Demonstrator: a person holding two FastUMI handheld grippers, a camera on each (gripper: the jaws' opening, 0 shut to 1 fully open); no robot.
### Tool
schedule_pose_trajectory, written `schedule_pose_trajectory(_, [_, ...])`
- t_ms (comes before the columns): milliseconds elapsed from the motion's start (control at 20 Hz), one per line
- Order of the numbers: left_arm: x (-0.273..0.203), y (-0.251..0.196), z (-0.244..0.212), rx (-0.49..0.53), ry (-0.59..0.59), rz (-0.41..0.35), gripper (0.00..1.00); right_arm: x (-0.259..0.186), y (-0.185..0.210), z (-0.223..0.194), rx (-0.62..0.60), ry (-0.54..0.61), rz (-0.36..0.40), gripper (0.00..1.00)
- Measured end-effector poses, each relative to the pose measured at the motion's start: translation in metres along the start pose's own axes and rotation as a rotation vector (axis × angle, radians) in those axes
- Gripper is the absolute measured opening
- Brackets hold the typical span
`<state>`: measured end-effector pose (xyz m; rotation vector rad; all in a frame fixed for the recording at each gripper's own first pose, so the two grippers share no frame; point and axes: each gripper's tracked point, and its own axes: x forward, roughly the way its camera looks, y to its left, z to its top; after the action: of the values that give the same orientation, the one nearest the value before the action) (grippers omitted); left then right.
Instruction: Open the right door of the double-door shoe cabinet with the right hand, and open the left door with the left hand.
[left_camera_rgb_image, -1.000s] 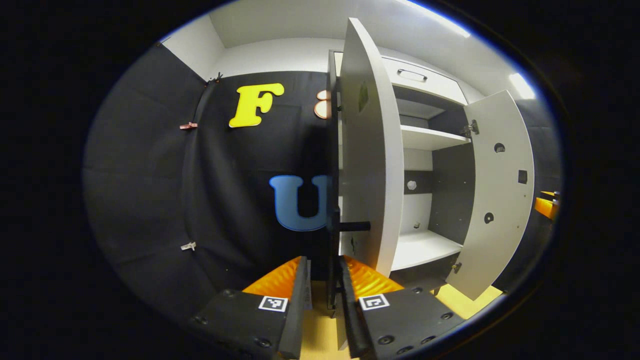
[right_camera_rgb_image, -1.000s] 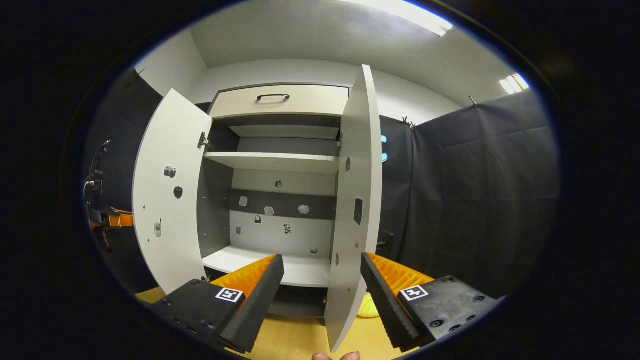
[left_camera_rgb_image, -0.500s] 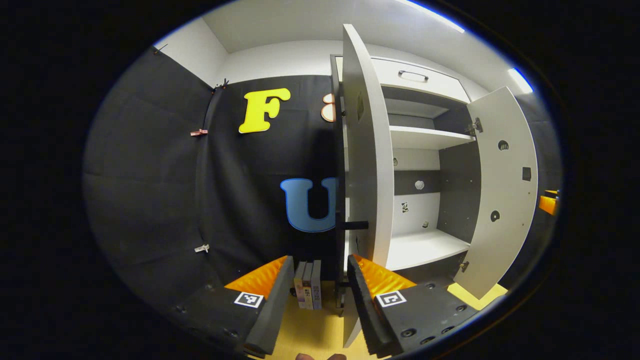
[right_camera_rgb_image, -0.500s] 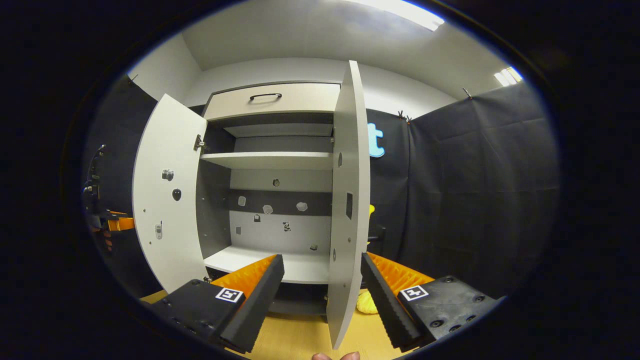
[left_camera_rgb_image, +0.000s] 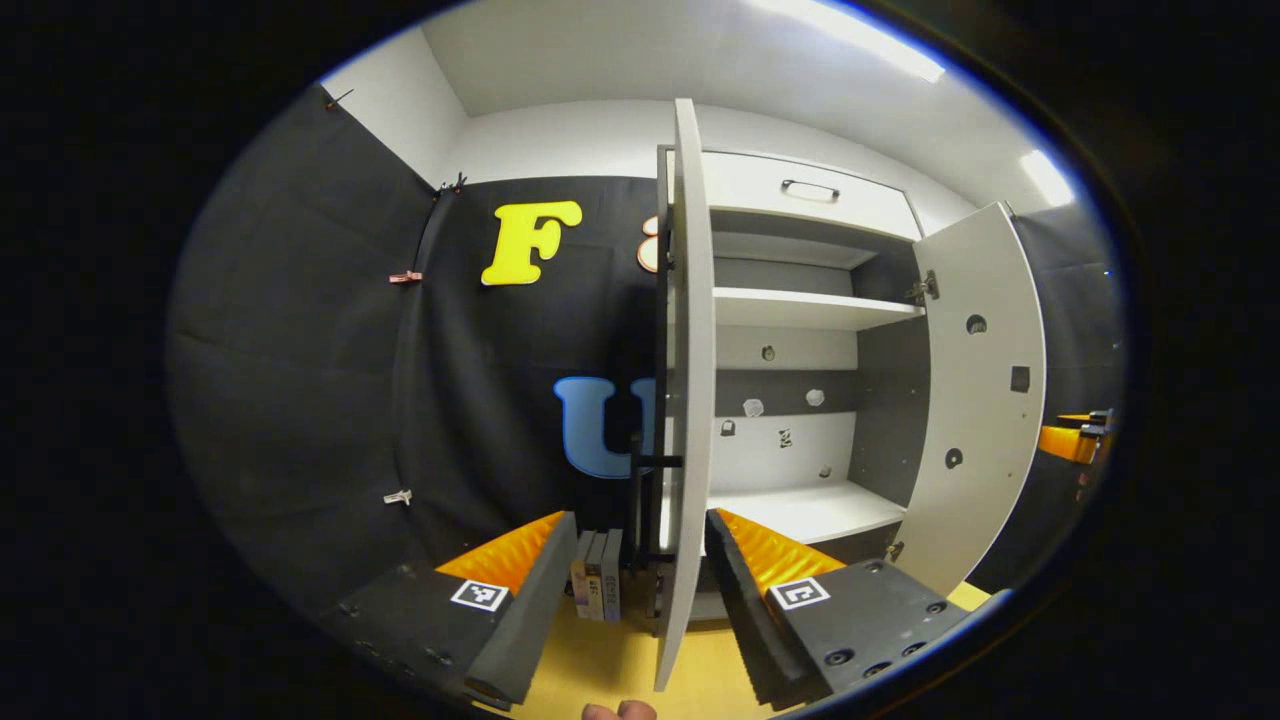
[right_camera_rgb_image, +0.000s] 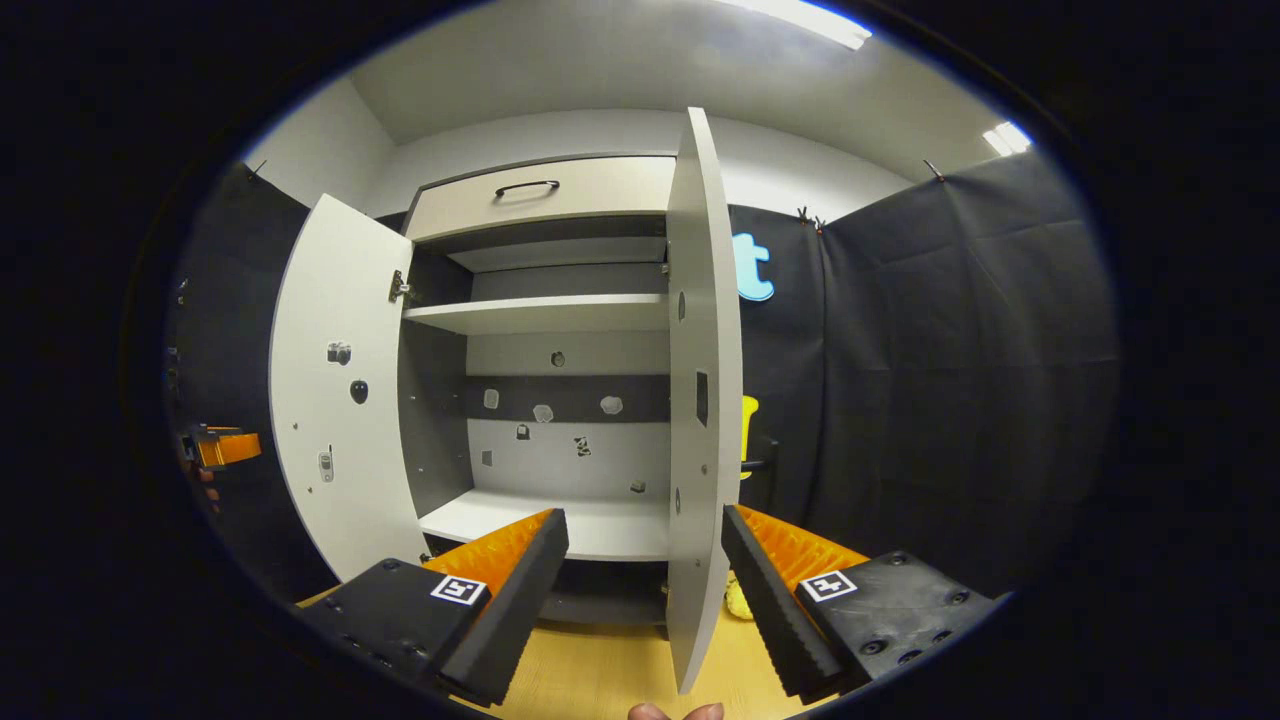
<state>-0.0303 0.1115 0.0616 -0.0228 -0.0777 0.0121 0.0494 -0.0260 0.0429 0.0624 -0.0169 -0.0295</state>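
Observation:
The white shoe cabinet (left_camera_rgb_image: 800, 195) stands with both doors swung out. In the left gripper view the left door (left_camera_rgb_image: 688, 330) shows edge-on, its black handle (left_camera_rgb_image: 640, 500) on the outer side. My left gripper (left_camera_rgb_image: 640, 600) is open, a finger on either side of the door's lower edge without touching it. In the right gripper view the right door (right_camera_rgb_image: 705, 380) is edge-on too, and my right gripper (right_camera_rgb_image: 640, 590) is open and straddles its bottom edge with gaps on both sides. The left door (right_camera_rgb_image: 335, 400) and the left gripper (right_camera_rgb_image: 222, 447) show far left there.
Bare shelves (right_camera_rgb_image: 540, 312) and a top drawer (right_camera_rgb_image: 545, 200) fill the cabinet. A few upright books (left_camera_rgb_image: 597, 575) stand on the wooden floor (left_camera_rgb_image: 610, 660) left of the cabinet. A yellow object (right_camera_rgb_image: 738, 600) lies on the floor behind the right door. Black cloth walls close both sides.
My left gripper went from nearly shut at the left door's handle to open and drew back. The left door now shows edge-on. The right gripper stayed open; the right door swung slightly wider.

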Motion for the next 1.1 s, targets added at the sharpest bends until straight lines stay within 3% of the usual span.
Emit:
schedule_pose_trajectory(150, [-0.013,-0.020,0.010,0.005,-0.023,-0.031,0.98,0.001,0.000,0.003,0.024,-0.008,-0.001,0.98])
schedule_pose_trajectory(900, [-0.037,-0.136,0.002,0.044,-0.018,-0.076,0.98,-0.004,0.011,0.013,0.034,-0.060,0.050,1.00])
schedule_pose_trajectory(1100, [-0.034,-0.151,-0.003,0.033,-0.011,-0.084,0.98,-0.008,0.016,0.009,0.060,-0.062,0.063,0.96])
